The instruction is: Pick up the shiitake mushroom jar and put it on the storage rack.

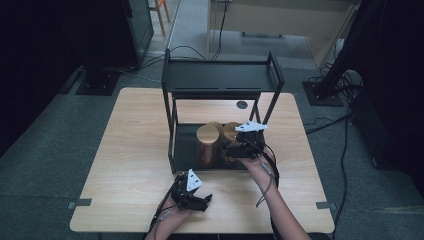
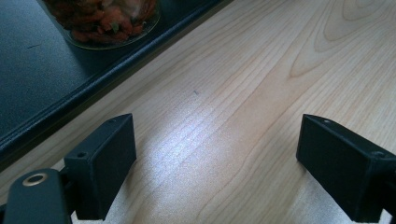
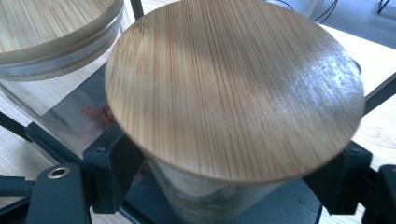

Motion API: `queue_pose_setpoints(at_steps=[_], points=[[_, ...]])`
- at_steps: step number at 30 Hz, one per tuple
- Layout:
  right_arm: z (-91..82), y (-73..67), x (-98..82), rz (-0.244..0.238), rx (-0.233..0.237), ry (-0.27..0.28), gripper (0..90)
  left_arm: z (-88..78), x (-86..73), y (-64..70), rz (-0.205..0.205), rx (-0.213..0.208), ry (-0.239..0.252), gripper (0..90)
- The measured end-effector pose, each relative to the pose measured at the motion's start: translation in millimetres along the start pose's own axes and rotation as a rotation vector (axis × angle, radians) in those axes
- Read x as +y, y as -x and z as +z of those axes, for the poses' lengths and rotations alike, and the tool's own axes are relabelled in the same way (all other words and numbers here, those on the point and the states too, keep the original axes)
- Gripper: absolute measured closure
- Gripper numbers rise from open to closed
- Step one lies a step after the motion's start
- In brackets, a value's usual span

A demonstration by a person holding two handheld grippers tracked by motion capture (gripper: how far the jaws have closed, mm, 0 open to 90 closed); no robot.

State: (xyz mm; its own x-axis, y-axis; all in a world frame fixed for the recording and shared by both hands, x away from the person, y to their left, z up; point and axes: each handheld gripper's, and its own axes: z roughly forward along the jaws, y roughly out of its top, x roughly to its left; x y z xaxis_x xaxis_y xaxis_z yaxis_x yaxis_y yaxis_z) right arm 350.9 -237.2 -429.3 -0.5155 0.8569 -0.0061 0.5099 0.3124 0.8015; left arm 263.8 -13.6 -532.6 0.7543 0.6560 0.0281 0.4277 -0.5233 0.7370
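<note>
Wooden table (image 1: 130,165): one, pale grain, square-cornered; broad bare stretches to left and right of the rack, a narrower strip along the near edge.

Black metal rack (image 1: 220,80): one, two tiers, standing at table centre toward the far edge. Upper shelf bare. Lower shelf (image 1: 187,145) dark, raised lip at its front; bare room on its left part.

Glass jars with bamboo lids: two counted, both on the lower shelf, side by side and close, whether touching cannot be told.
- Left jar (image 1: 207,142): upright, round lid, reddish contents showing through the glass; base seen in the left gripper view (image 2: 107,21) just inside the shelf lip.
- Right jar (image 1: 231,132): upright, partly hidden behind the gripper; lid large in the right gripper view (image 3: 233,88), neighbour's lid (image 3: 51,32) at upper left.

Right gripper (image 1: 240,150): one, reaching into the lower tier from the front. Jaws one on each side of the right jar's glass body below the lid (image 3: 224,186); close against it, firm contact not discernible.

Left gripper (image 1: 192,192): one, low over bare table near the front edge, just outside the shelf lip. Jaws spread wide (image 2: 215,158), nothing between them but wood.

Cable hole (image 1: 242,105): one, on the table behind the rack.
</note>
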Motion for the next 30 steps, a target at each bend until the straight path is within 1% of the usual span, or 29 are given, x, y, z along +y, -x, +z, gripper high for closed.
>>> queue_pose_setpoints(at_steps=[3, 6, 7, 20, 30], points=[[-1.8, -0.5, -0.1, -0.001, 0.001, 0.001, 20.3, 0.0, 0.0, 0.0, 0.000, 0.000, 0.000, 12.2], [-3.0, -0.8, -0.6, -0.025, -0.016, -0.004, 20.3, 0.0, 0.0, 0.1, -0.001, 0.001, 0.000, 12.2], [-3.3, -0.7, -0.7, -0.025, -0.015, -0.005, 20.3, 0.0, 0.0, 0.1, 0.000, 0.000, 0.000, 12.2], [-7.2, -1.1, -2.7, -0.015, 0.003, -0.004, 20.3, 0.0, 0.0, 0.2, -0.001, 0.001, 0.001, 12.2], [-11.8, -1.2, -5.0, -0.016, 0.007, -0.001, 20.3, 0.1, 0.0, 0.2, -0.002, 0.000, 0.001, 12.2]])
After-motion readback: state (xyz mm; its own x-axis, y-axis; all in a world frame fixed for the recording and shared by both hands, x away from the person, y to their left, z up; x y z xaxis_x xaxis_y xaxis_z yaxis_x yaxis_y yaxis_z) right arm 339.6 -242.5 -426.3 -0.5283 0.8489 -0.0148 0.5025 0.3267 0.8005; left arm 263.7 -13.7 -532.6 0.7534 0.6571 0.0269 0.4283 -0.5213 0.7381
